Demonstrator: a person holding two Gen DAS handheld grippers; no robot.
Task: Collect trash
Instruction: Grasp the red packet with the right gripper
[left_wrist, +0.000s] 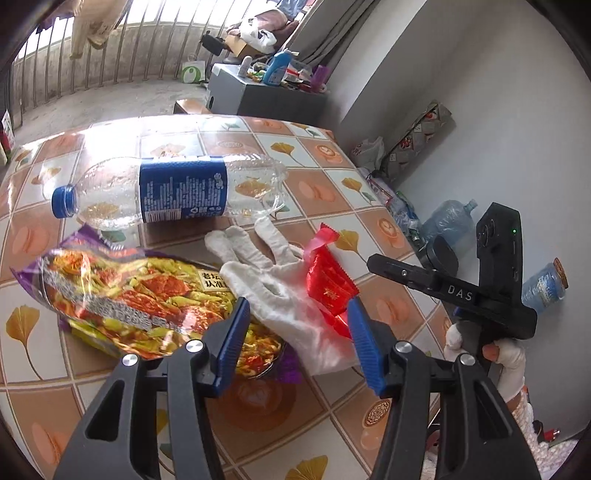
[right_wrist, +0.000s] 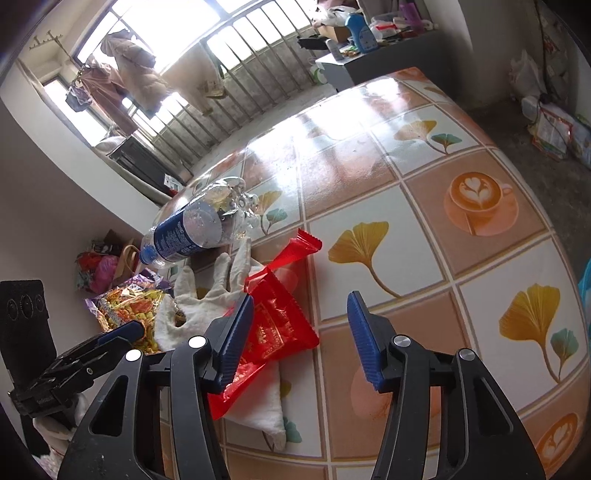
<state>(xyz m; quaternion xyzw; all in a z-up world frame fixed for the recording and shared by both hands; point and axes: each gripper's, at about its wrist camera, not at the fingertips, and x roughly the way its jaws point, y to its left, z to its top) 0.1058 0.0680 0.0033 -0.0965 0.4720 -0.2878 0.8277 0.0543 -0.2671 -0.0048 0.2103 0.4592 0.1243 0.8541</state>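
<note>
From the left wrist view I am looking across the tiled surface (left_wrist: 332, 177), reading leftward to rightward; a clear plastic bottle (left_wrist: 166, 192) with a blue cap and blue label is lying on its side at the far left; just in front of it a crinkled noodle packet (left_wrist: 122, 291) is sitting, its near edge tucked under my left tongs (left_wrist: 297, 321); a white glove (left_wrist: 273, 288) is lying flat beside the packet, fingers pointing toward the bottle; a red wrapper (left_wrist: 328, 284) is resting on the glove's right side. My left tongs are hanging half spread over the glove, blue pads on either side of it, pinching nothing. In the right wrist view, the red wrapper (right_wrist: 277, 325) is lying partly behind the left pad of my right tongs (right_wrist: 301, 325); whether that pad is touching it I cannot tell; those tongs are also standing half spread, with bare surface (right_wrist: 424, 266) showing between the pads.
</note>
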